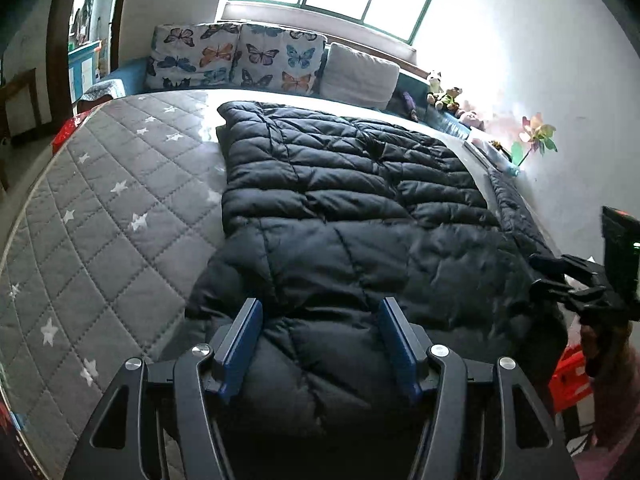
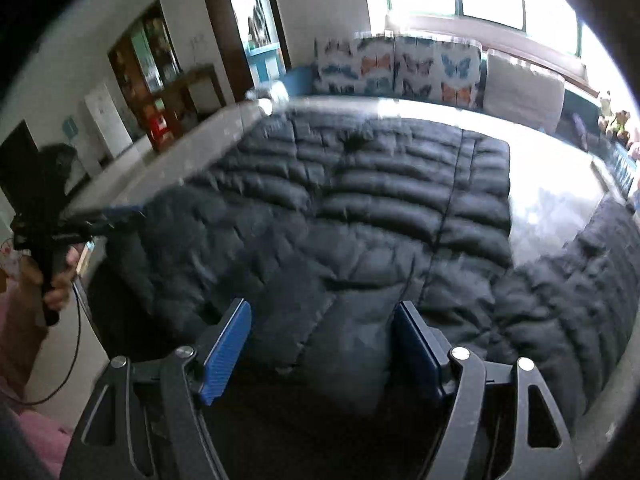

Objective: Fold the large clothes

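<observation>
A large black puffer coat (image 1: 352,208) lies spread flat on a grey quilted mattress (image 1: 108,216) with white stars. One sleeve (image 1: 516,216) trails along the mattress's right edge. My left gripper (image 1: 320,306) hovers over the coat's near end, blue pads apart and gripping nothing. My right gripper (image 1: 560,280) shows at the coat's right side. In the right wrist view the coat (image 2: 380,208) fills the middle. My right gripper (image 2: 322,306) stands open above its near edge, holding nothing. My left gripper (image 2: 116,216) is blurred at the coat's left side, with a hand (image 2: 60,280) on its handle.
Butterfly-print cushions (image 1: 236,56) and a grey pillow (image 1: 358,76) line the head of the bed under a bright window. Soft toys (image 1: 444,94) and a pinwheel (image 1: 536,136) sit by the white wall on the right. A red plastic object (image 1: 572,372) stands beside the bed.
</observation>
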Demonstrator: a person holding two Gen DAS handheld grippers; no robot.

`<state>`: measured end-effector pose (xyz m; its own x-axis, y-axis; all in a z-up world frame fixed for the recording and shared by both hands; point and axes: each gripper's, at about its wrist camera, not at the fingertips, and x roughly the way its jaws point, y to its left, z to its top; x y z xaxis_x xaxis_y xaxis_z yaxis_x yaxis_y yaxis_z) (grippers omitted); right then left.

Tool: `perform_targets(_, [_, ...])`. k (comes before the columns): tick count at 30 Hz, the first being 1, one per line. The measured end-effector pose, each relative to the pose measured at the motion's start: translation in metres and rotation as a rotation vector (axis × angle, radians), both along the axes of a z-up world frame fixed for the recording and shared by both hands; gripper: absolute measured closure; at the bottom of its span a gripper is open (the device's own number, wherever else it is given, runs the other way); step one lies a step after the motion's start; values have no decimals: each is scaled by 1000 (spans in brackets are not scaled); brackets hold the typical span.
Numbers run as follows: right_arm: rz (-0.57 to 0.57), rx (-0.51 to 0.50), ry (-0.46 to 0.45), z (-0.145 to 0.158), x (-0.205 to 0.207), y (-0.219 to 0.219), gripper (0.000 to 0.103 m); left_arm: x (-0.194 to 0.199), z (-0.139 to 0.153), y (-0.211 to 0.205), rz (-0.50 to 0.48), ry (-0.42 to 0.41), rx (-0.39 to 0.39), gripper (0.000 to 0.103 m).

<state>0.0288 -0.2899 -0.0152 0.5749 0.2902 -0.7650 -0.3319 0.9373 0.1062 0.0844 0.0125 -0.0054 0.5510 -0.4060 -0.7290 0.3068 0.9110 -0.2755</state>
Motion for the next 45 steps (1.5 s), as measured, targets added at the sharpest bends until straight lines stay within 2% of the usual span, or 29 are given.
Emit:
perform_targets(2, [-23,1,36,-16,-1,-7,22,-6,-9,-2,-13,5,1,39])
perform_targets(4, [-23,48,44,-27,-3,-15,22,-11,-19,-4,-23,-3,11,39])
perform_targets(7, [-19,41,30,-26,-5,-15,23,-17,-24,-11,-34,-33,74,39])
perform_targets(10, [-19,26,45,-17,-6,-14,23,-15,-20,-11,-33,-10,80,39])
perform_targets(13, [-21,43,22,-3,-11,-18,23,-14,-9,-14,-28,4,114,39])
perform_targets(17, [-9,21,49,-19,-11,-20,23,-16,15,-25,-20,-26,160,39])
perform_targets(19, [-5,41,35,-18,-14,-22,23,-20,29,-33,-24,-52,162,39])
perform_targets(23, [-22,111,-2,3,-22,-40,23,-27,53,-56,-81,-95,138,39])
perform_targets(26, [-95,161,-53,22,-30,-75,23,-21,51,-81,-128,-81,147,39])
perform_targets(31, [-325,197,-92,33,-36,-156,23,-4,26,-126,-202,-5,145,39])
perform_targets(34, [-443,225,-74,25,-34,-204,23,-1,16,-151,-245,5,167,39])
perform_targets(38, [-573,294,-32,8,-24,-258,23,0,8,-183,-312,31,145,39])
perform_targets(45, [-657,415,15,-18,1,-304,23,-4,4,-241,-439,41,149,40])
